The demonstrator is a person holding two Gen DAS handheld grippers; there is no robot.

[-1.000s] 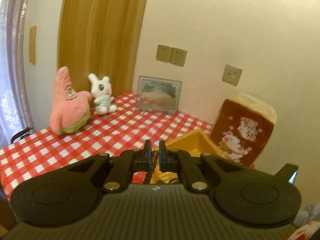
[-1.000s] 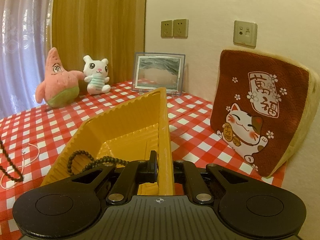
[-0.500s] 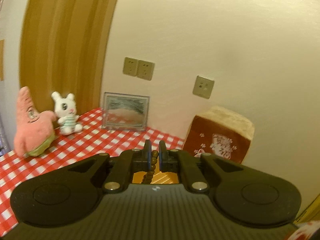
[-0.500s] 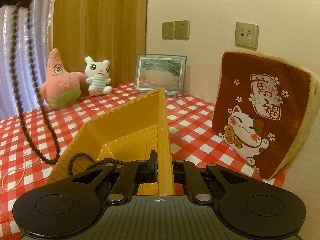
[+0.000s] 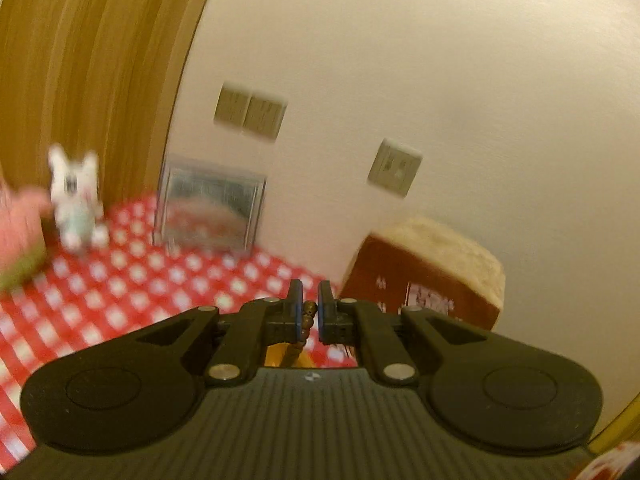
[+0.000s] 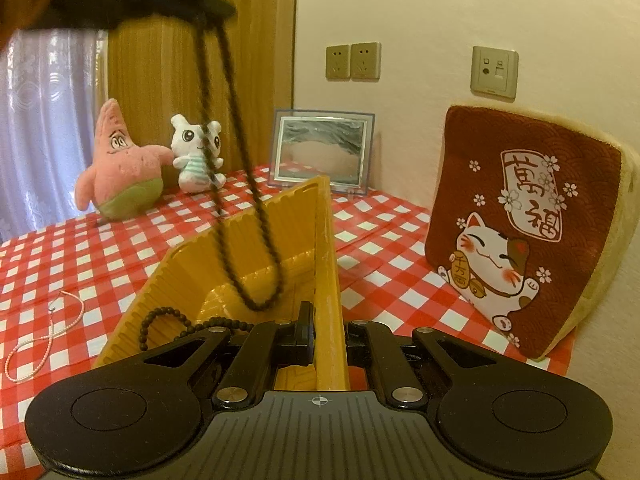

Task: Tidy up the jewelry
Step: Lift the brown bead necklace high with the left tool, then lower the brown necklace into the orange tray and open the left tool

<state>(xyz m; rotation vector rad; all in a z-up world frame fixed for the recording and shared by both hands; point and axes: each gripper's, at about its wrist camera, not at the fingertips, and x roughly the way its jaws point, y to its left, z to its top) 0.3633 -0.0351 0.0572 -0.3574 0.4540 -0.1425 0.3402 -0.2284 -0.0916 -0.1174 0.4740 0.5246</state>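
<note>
My left gripper (image 5: 309, 309) is shut on a dark bead necklace (image 5: 306, 318). In the right wrist view the left gripper (image 6: 216, 10) is high at the upper left, and the necklace (image 6: 240, 184) hangs from it as a long loop whose bottom dangles over the yellow tray (image 6: 256, 240). My right gripper (image 6: 326, 330) is shut on the tray's right wall (image 6: 330, 264), near its front end. A second dark bead strand (image 6: 176, 320) lies in the tray, draped over its left wall. A thin pale bead necklace (image 6: 44, 340) lies on the checked cloth at the left.
A pink star plush (image 6: 120, 168) and a white rabbit plush (image 6: 198, 154) stand at the back left. A framed picture (image 6: 322, 150) leans on the wall. A brown cat cushion (image 6: 528, 232) stands at the right. The red checked tablecloth (image 6: 400, 240) covers the table.
My left gripper has risen and carried the hanging bead necklace rightward, from the left of the tray to over it. The right gripper has stayed on the tray wall.
</note>
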